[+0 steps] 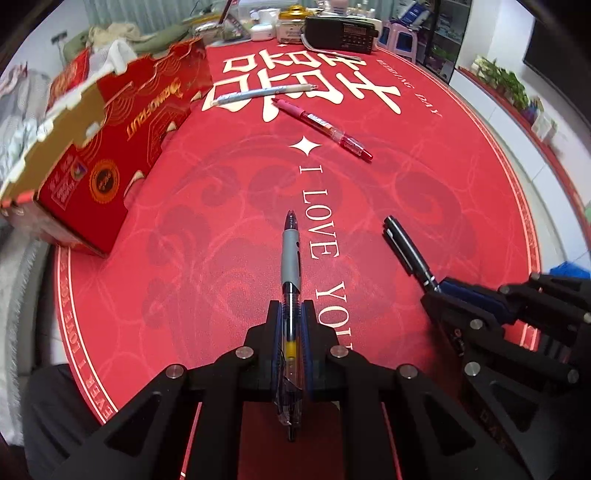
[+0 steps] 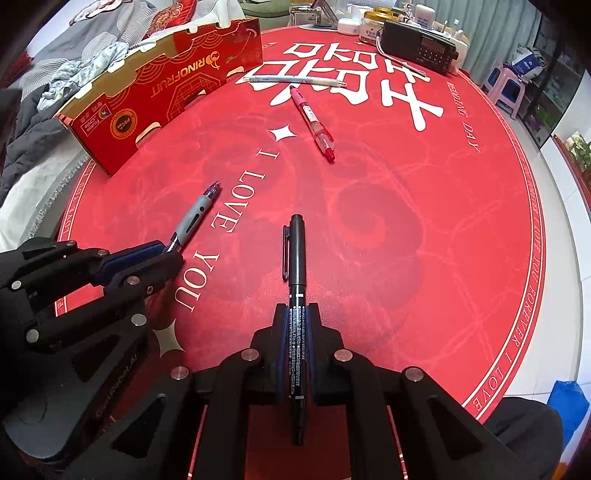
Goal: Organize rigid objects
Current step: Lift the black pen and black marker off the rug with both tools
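My left gripper (image 1: 291, 306) is shut on a grey-grip clear pen (image 1: 290, 258), which points forward over the red round mat (image 1: 221, 206). My right gripper (image 2: 296, 310) is shut on a black marker pen (image 2: 295, 258), also pointing forward. Each gripper shows in the other's view: the right gripper (image 1: 437, 291) with the black marker (image 1: 404, 243), and the left gripper (image 2: 173, 254) with the grey pen (image 2: 195, 214). A red pen (image 1: 325, 125) (image 2: 314, 122) and a white-blue pen (image 1: 258, 92) (image 2: 291, 79) lie on the mat further ahead.
An open red cardboard box (image 1: 110, 147) (image 2: 166, 92) stands at the mat's left side. A black radio (image 1: 340, 35) (image 2: 421, 46), jars and small containers (image 1: 291, 26) crowd the far edge. Clothes (image 2: 74, 74) lie left of the box.
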`<state>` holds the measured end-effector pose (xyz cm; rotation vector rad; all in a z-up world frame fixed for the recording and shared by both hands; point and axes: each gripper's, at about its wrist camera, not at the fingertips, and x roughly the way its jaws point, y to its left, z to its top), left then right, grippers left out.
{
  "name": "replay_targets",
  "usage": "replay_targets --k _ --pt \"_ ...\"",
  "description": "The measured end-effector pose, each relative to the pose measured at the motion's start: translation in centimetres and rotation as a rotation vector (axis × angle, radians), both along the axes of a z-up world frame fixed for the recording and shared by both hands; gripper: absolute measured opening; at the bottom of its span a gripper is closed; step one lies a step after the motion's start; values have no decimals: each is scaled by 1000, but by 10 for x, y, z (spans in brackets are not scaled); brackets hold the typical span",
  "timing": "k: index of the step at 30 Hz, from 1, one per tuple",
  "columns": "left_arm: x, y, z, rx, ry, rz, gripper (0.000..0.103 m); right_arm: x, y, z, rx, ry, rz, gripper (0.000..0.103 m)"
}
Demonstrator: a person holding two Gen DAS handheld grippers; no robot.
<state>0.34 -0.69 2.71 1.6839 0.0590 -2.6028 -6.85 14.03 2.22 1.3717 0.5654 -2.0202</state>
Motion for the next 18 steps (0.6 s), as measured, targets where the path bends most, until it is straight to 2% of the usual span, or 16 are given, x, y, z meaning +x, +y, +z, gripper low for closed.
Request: replay_targets --k 4,8,10,13,18 --pt "5 -6 2 21 3 27 10 9 0 17 -45 50 29 10" --pt "7 -8 20 11 76 37 10 1 1 21 -93 20 5 10" --pt "8 -7 24 12 87 29 10 -4 2 24 -122 5 -10 10" --pt "7 -11 29 19 94 38 10 -7 -1 32 -149 9 -11 10" --pt "-1 -28 55 31 138 81 10 -14 -14 58 -206 40 1 10"
